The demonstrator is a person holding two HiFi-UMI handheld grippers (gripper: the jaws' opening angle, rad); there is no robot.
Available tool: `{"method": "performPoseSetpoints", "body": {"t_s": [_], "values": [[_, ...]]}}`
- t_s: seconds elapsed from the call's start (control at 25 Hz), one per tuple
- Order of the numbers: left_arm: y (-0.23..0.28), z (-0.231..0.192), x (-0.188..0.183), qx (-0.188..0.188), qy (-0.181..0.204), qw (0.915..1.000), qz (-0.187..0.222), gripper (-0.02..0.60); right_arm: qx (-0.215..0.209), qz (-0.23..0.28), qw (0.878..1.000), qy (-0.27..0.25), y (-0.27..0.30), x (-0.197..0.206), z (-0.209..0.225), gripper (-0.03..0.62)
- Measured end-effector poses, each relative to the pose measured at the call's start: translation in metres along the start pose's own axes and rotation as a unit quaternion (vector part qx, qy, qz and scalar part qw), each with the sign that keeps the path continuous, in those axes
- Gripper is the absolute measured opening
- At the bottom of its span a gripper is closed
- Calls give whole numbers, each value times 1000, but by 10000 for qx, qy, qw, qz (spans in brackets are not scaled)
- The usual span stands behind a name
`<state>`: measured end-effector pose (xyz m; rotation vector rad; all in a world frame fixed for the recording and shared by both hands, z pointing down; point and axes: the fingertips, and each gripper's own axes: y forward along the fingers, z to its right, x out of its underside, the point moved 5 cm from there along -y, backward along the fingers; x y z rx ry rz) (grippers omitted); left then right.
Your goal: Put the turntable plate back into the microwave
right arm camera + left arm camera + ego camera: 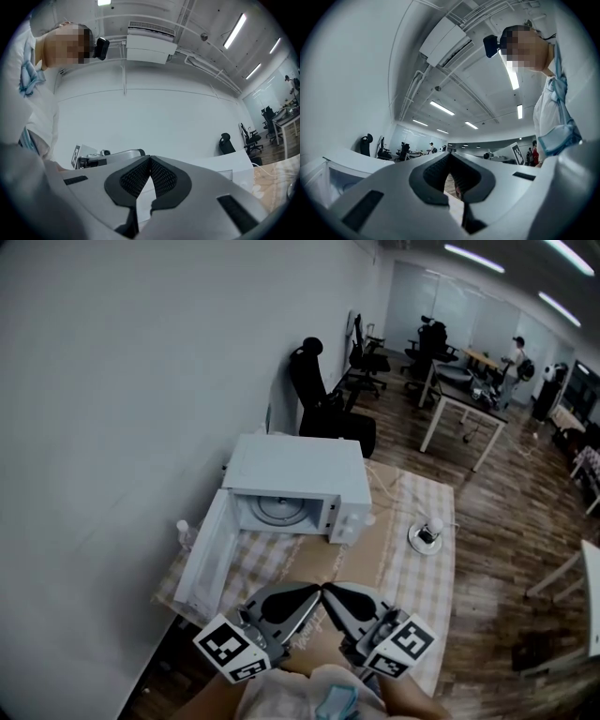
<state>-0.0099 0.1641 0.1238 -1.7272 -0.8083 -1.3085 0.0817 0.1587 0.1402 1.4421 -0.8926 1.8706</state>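
Head view, stock of the scene as it stands for you:

- Microwave (295, 470): white, on the table (417, 601) close to the wall. Its door (208, 563) is swung wide open toward your left.
- Turntable plate (277, 510): round and pale, lying flat on the floor of the cavity, in plain sight through the open front. It is too small here to tell whether it sits true on its hub.
- Left gripper (311, 592): held close to your body, well apart from the microwave. In the left gripper view (449, 154) its jaws are together at the tips and carry nothing.
- Right gripper (333, 593): beside the left, tip nearly meeting tip. In the right gripper view (150, 158) its jaws are likewise closed and empty.
- Sundries: a small round dish (427, 536) with something upright on it, on the table to the right of the microwave; a small bottle (186, 533) just beyond the open door.

Progress, as a judgement: the placing looks done, since the plate is in the cavity and neither of your grippers has hold of anything. What may remain is a check that the plate is seated level. Closing the door is no part of the named task, though it stands open.
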Motion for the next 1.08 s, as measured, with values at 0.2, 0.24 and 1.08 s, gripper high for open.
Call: {"method": "performPoseSetpoints", "body": {"t_s": [0.2,0.24,1.08], "values": [[-5,-9,-6,192,-57,9998,44,2,99,79,9999,1,10,-2,-4,31],[-6,-11,-6,229,-75,9997,57,2,132,96,9999,3,12,-2,-4,32],[-5,-32,-11,807,-280,9961,204,2,678,53,9977,-15,33,12,-7,31]]}}
